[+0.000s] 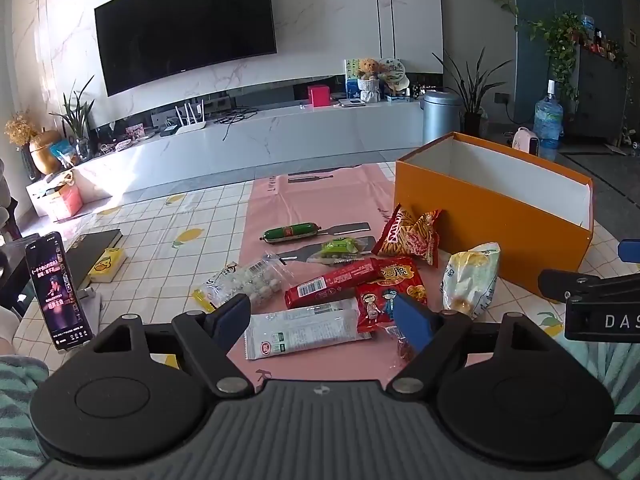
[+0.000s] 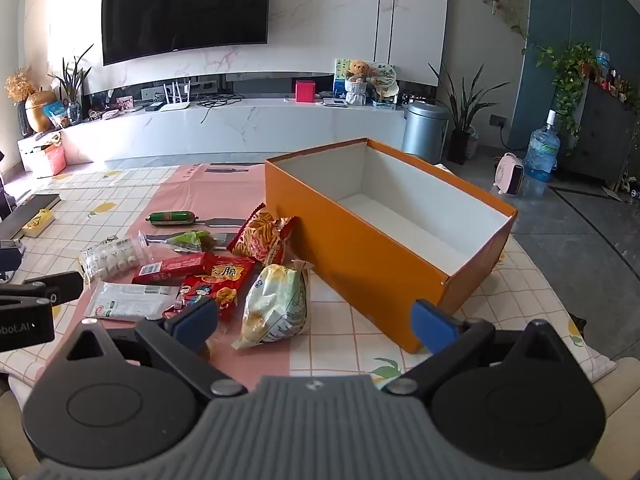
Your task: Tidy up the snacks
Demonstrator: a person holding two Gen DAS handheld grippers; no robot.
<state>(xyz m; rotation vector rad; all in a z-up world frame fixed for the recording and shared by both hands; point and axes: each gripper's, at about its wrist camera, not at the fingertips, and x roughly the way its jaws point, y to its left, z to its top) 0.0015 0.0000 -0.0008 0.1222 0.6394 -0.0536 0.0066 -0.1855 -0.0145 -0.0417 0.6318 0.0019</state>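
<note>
Both sets of jaws spread wide, nothing held. Between the left gripper jaws: white flat pack, light, floppy, slick film, so pinch mid-body. Just ahead of the right gripper: puffy yellow-white bag, crushable, take by its crimped end; empty orange box beyond.

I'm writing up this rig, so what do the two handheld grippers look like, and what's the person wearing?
Both match: the left gripper and right gripper have black linkage arms on round black discs, a ribbed grey body, silver pivot pins and blue finger pads. White lettering marks the side of each housing. A teal and grey striped sleeve shows at the left gripper's edges.
</note>
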